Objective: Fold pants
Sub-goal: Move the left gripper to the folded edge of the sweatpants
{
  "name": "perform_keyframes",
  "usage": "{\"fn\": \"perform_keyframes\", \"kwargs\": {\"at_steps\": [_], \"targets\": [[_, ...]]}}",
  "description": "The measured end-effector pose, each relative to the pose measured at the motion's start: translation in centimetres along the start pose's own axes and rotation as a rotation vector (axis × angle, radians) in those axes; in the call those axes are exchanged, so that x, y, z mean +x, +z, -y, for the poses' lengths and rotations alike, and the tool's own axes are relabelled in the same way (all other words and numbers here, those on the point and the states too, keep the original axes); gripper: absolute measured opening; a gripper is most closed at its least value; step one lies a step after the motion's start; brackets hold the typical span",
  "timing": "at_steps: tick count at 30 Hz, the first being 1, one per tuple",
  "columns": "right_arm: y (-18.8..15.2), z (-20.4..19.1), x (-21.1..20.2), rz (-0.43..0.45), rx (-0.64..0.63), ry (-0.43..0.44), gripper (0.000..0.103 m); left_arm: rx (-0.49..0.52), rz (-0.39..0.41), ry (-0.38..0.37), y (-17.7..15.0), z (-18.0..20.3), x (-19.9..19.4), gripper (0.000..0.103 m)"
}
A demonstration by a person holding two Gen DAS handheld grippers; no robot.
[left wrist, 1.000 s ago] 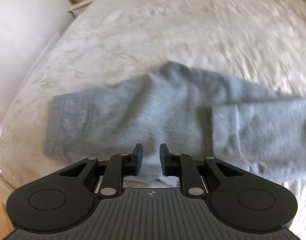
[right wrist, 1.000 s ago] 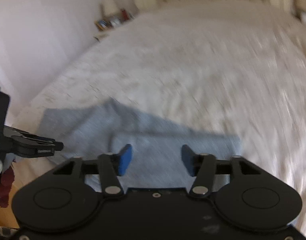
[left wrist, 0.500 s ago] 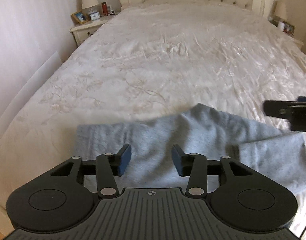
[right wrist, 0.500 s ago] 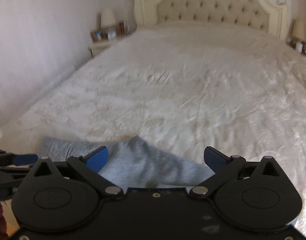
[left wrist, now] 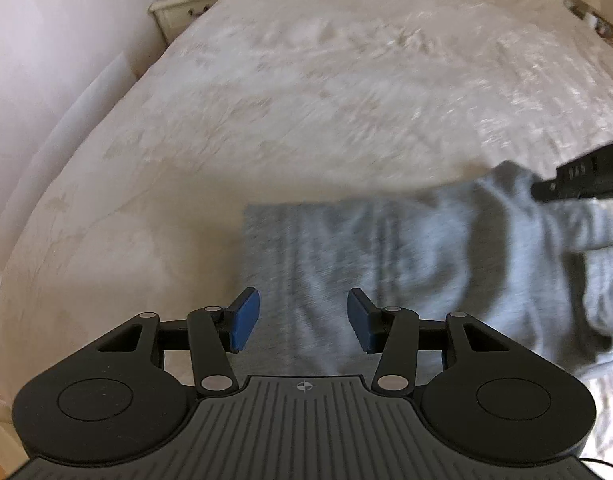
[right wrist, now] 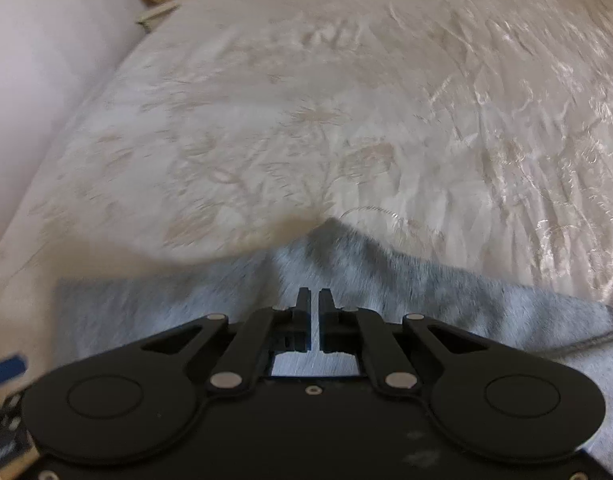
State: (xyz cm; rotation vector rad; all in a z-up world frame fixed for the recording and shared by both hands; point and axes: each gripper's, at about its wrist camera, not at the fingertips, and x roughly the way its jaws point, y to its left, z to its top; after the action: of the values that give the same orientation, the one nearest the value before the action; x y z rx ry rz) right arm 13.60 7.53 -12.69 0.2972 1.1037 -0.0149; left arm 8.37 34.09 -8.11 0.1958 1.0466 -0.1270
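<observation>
Writing on right gripper [left wrist: 578,180] is unreadable.

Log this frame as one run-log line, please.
stage: fold pants, mid-fold | grey pants: on bedspread, partly folded | left gripper: open above pants, nothing held | right gripper: shut over pants, grip on fabric unclear

The bed [right wrist: 346,100] lies bare and wide beyond the grey pants [left wrist: 406,264], free for passing toward the far end; at its far left corner a nightstand [left wrist: 182,10] stands against the wall [left wrist: 46,40], closing that side
</observation>
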Motion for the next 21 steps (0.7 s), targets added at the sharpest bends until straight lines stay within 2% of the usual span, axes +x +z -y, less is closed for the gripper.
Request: {"fn": "perform_keyframes", "kwargs": {"at_steps": [7, 11, 16, 21], "targets": [[3.1, 1.0, 7.1, -0.082, 0.035, -0.106, 0.005, -0.047, -0.060, -0.015, -0.5, -3.5, 1.7, 0.047], [3.9, 1.3, 8.9, -0.101, 0.038, -0.133, 0.003, -0.060, -0.079, -0.029, -0.6, -4.6, 2.4, 0.048], [3.8, 0.8, 7.9, -0.088, 0.016, -0.142, 0.004, -0.062, -0.137, -0.071, -0.9, -5.1, 4.3, 0.048], [2.2, 1.0, 3.9, -0.053, 0.061, -0.066, 0.006, -0.071, -0.179, -0.128, -0.9, -5.4, 6.7, 0.050]]}}
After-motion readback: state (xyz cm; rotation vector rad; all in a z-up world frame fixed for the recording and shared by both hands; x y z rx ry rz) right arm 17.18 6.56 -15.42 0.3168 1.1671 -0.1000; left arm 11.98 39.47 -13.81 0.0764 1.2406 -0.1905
